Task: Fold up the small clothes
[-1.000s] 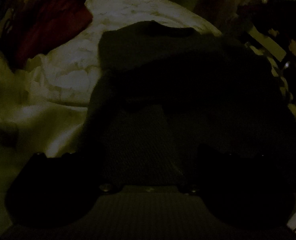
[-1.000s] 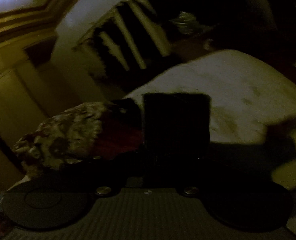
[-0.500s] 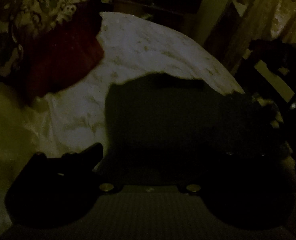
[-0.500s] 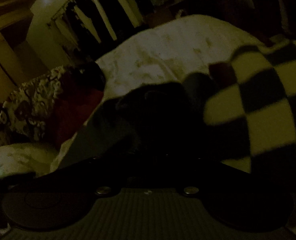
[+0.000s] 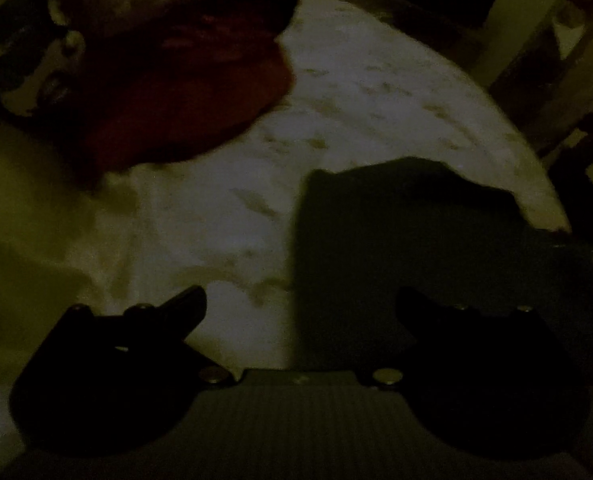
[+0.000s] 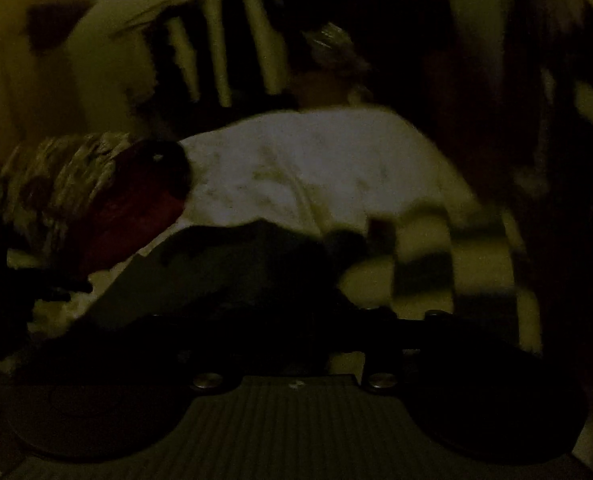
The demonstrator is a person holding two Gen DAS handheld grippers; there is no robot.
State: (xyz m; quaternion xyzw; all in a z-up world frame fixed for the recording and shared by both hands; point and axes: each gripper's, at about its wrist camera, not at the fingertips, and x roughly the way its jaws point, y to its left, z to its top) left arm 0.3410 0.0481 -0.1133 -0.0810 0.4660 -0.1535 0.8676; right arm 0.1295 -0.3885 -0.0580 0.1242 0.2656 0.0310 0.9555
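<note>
The room is very dim. A dark folded garment lies flat on the white bedsheet, right of centre in the left wrist view. My left gripper is open and empty; its right finger is over the garment's near edge, its left finger over bare sheet. In the right wrist view the same dark garment lies low in front of my right gripper. The right fingers are lost in the dark against the cloth, so their state is unclear.
A red cushion and a floral pillow sit at the head of the bed, left. A black and white checkered cloth lies right of the garment. A slatted headboard and dark furniture stand beyond the bed.
The left gripper has let go of the dark garment, opened and drawn back to the left. The garment now lies flat. The right view has swung and risen; the checkered cloth looks smaller.
</note>
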